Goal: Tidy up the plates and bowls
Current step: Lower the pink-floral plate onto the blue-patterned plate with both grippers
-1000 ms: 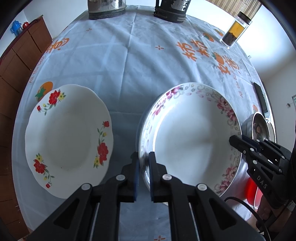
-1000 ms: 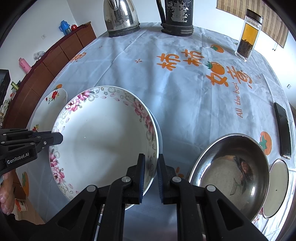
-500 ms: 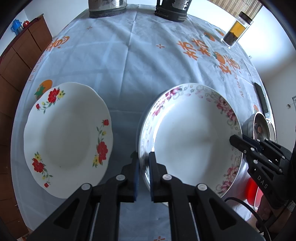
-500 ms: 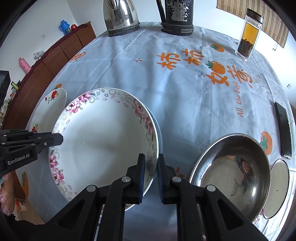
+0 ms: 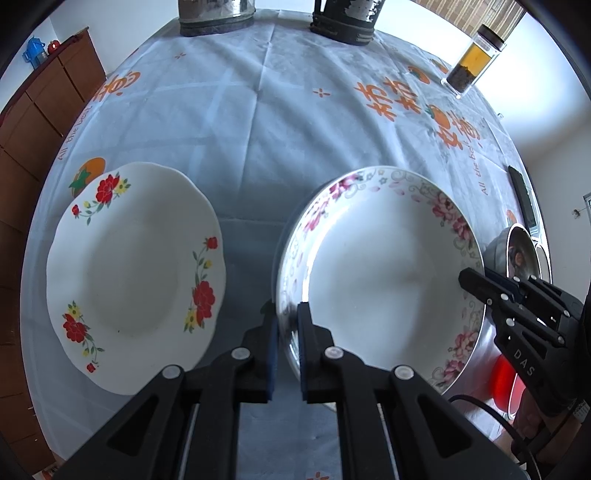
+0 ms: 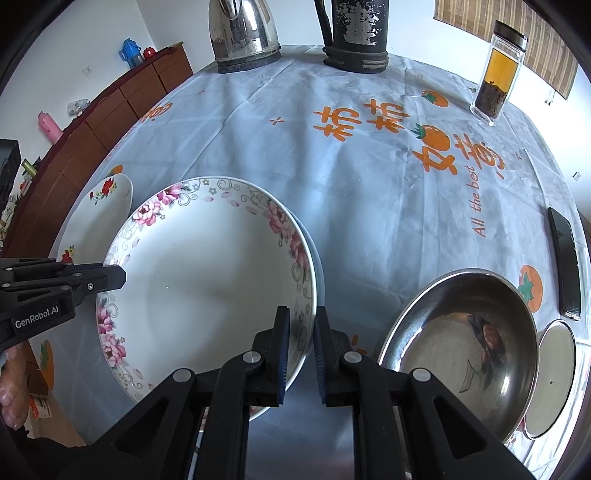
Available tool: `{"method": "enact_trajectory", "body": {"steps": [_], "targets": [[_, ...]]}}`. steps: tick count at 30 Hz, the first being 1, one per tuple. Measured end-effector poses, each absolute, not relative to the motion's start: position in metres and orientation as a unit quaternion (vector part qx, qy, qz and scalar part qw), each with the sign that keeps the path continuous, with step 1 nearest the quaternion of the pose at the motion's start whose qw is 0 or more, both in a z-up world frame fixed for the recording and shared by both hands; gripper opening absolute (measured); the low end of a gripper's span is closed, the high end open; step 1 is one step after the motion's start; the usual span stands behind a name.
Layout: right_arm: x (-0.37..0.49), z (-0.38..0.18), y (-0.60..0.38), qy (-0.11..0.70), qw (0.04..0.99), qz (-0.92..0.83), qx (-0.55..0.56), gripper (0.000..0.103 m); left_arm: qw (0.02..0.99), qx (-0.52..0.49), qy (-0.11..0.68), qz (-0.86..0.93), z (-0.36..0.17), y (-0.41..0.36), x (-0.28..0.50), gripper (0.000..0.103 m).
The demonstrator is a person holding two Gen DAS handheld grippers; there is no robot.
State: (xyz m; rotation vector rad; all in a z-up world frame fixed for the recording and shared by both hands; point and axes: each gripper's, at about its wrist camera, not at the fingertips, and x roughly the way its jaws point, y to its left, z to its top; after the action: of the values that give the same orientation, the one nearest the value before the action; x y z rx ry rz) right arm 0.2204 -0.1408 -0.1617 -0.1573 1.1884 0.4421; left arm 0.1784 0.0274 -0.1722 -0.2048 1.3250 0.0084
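Plates come first: the pink-flowered plate (image 5: 384, 273) is pinched at opposite edges, my left claw (image 5: 287, 325) narrowed onto its left rim and my right claw (image 6: 300, 332) narrowed onto its right rim, so the weight is shared and it keeps level. I judge it is held just above the bench (image 5: 258, 122), since a shadow rings its underside, though I cannot tell whether it is fully clear of the cloth. Just to its left lies the red-flowered plate (image 5: 133, 273), flat on the bench and apart from the held one; that looks to me like the stacking spot. On the other side sits the steel bowl (image 6: 465, 347), close to my right claw, with a small white lid or dish (image 6: 554, 376) beside it. Farther back, well apart, stand a kettle (image 6: 243, 33), a dark flask (image 6: 356, 33) and a tea jar (image 6: 498, 74); a phone (image 6: 565, 258) lies near the bench edge. Nothing stands between the two plates.
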Motion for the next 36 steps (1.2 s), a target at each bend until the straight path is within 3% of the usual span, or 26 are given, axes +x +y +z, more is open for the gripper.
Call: {"method": "enact_trajectory", "body": {"steps": [36], "targets": [[0.213, -0.161, -0.126, 0.529, 0.813, 0.202, -0.133, 0.015, 0.794, -0.1, 0.6, 0.008, -0.18, 0.028, 0.175, 0.007]]}}
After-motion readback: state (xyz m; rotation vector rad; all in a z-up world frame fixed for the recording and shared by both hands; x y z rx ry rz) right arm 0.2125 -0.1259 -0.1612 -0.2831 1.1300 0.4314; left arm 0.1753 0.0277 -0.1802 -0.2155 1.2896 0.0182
